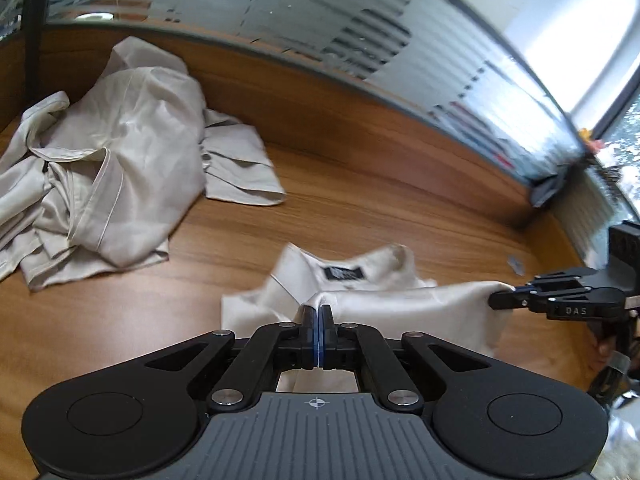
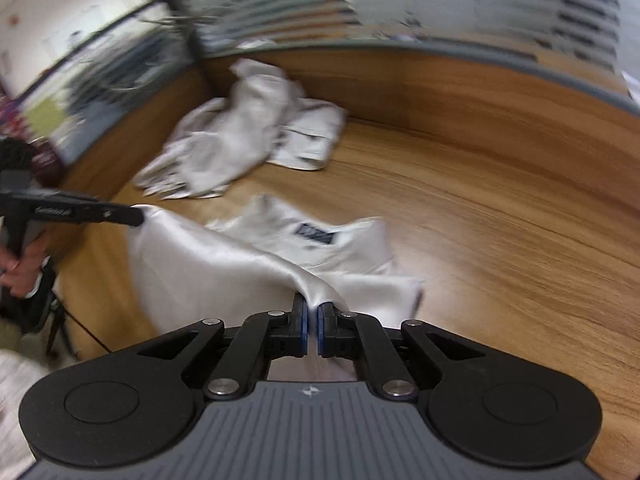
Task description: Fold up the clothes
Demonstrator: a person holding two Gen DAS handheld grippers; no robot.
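Satin shirt (image 1: 404, 304): cream, near on my wooden tabletop (image 1: 360, 184), edge stretched left-right.
Left hand-held gripper (image 1: 319, 312): clamped on it.
Right hand-held gripper (image 2: 312, 308): pinching it.
Pile (image 1: 108, 176): far left.

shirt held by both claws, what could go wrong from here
1. The shirt looks slick and each claw, left and right, pinches only a thin edge, so a corner could slip out.
2. The pile lies close on the table; a wide swing could drag it.
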